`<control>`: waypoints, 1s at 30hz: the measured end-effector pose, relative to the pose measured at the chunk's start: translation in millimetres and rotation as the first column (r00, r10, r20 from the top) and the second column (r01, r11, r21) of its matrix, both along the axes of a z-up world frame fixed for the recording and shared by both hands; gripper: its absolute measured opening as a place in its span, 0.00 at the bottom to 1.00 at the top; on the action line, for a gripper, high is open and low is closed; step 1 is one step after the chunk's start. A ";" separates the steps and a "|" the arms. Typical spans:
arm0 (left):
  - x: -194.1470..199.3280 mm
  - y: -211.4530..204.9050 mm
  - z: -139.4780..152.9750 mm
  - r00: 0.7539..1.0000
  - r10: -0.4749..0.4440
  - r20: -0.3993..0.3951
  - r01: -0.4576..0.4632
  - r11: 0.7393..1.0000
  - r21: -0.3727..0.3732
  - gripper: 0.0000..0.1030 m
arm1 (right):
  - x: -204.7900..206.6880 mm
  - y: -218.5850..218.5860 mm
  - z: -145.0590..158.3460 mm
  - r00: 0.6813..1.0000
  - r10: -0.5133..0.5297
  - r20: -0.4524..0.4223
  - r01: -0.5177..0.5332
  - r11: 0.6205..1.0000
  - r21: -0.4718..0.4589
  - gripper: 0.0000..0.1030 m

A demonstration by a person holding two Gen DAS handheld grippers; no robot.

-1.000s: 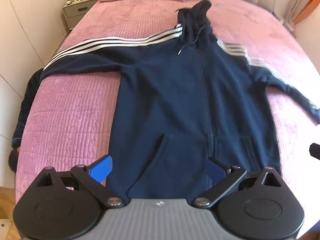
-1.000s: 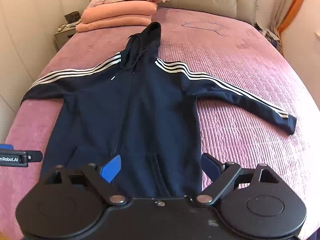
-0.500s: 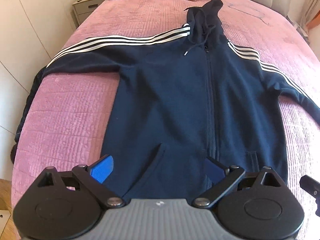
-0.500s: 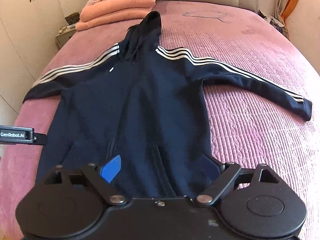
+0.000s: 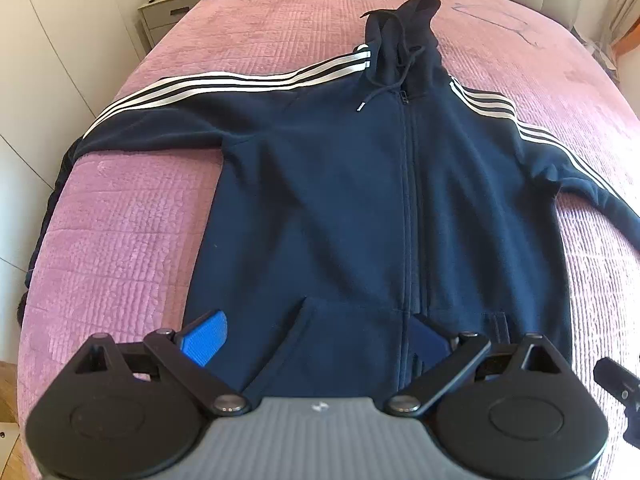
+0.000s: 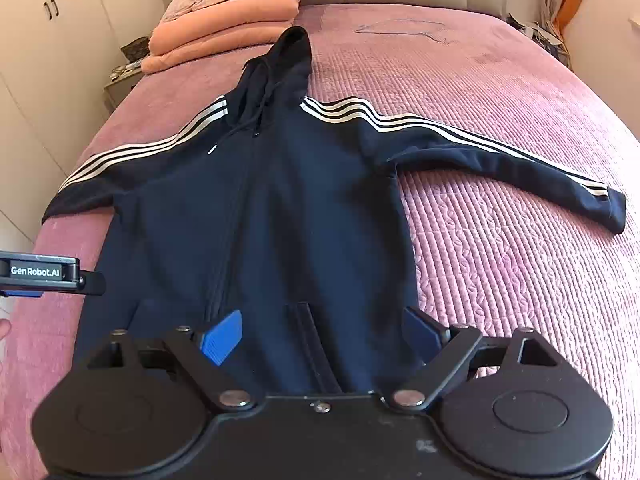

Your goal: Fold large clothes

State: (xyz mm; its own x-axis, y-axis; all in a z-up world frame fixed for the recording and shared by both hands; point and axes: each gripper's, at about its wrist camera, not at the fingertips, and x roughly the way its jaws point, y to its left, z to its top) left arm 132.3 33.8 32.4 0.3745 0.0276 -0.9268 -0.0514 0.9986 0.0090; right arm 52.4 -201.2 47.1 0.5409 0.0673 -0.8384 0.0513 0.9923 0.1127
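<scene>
Behind both grippers' open jaws, hoodie hem hidden.

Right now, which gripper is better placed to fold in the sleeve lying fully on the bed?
Right gripper: that sleeve lies on its side of the hoodie, cuff visible; the other sleeve drapes over the bed's edge.

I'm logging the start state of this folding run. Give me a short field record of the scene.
garment: navy hoodie, zipped, lying flat, front up
sleeves: both spread out; right sleeve ends on the bed
surface: pink bedspread
behind hood: folded peach blankets
left gripper: open, over the hem
right gripper: open, over the hem
folds made: none
</scene>
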 end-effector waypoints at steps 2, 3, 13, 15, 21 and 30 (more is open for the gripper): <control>2.6 1.8 -1.1 1.000 -0.001 0.001 0.001 1.000 -0.011 0.96 | 1.0 1.4 -1.1 1.000 -0.002 0.000 0.002 1.000 -0.003 1.00; 4.1 3.2 -2.0 1.000 0.001 0.002 -0.001 1.000 -0.016 0.96 | 1.8 2.5 -2.0 1.000 -0.001 -0.001 0.001 1.000 -0.003 1.00; 49.1 46.3 -35.0 0.998 0.065 0.002 -0.065 0.995 -0.082 0.93 | 22.9 30.9 -23.2 0.999 0.031 -0.021 -0.031 0.999 0.013 1.00; 69.9 65.4 -47.5 0.996 0.090 0.008 -0.089 0.993 -0.078 0.92 | 32.5 42.8 -31.6 0.999 0.045 -0.026 -0.044 0.999 0.017 1.00; 156.6 139.9 -97.4 0.985 0.172 -0.027 -0.174 0.982 -0.078 0.86 | 62.5 88.7 -56.4 0.993 0.116 0.006 -0.116 0.992 0.054 1.00; 231.2 219.1 -137.1 0.960 0.279 -0.018 -0.278 0.947 -0.160 0.82 | 80.0 141.2 -91.2 0.969 0.232 0.082 -0.238 0.969 0.067 1.00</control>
State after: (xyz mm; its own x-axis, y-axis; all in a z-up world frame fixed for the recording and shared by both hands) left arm 363.5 252.9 -104.7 0.3778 -0.0161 -0.9258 -0.3272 0.9330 -0.1498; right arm 132.4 -60.0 -44.0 0.5620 0.2611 -0.7848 -0.1932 0.9641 0.1824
